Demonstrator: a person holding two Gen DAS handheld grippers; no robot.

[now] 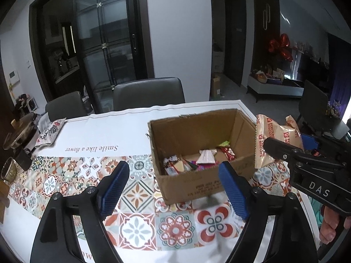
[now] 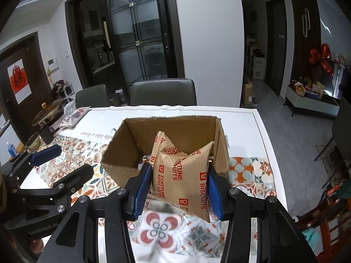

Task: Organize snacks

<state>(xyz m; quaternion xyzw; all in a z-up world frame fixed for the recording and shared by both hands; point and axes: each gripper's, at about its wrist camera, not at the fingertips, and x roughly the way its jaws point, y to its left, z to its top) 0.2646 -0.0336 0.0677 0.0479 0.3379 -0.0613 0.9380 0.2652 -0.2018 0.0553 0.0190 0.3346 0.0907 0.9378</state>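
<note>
— While your right gripper (image 2: 178, 188) clamps the biscuit bag (image 2: 182, 175) between both blue pads, where's the bag?

— You hold it above the bench (image 2: 245, 122), at the box's (image 2: 122, 151) near edge, long axis upright, leaning slightly.

— And your left gripper (image 1: 175, 188)?

— Your jaws stand wide apart, empty, over the tiled cloth (image 1: 136, 188) by the box.

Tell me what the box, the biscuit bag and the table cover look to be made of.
Box: brown corrugated cardboard, matte, with ragged torn top edges.
Biscuit bag: thin gold plastic or foil film, slightly glossy, creased, with a crimped end seal.
Table cover: printed tile pattern with a soft sheen; probably vinyl or coated cloth, not certain.
</note>
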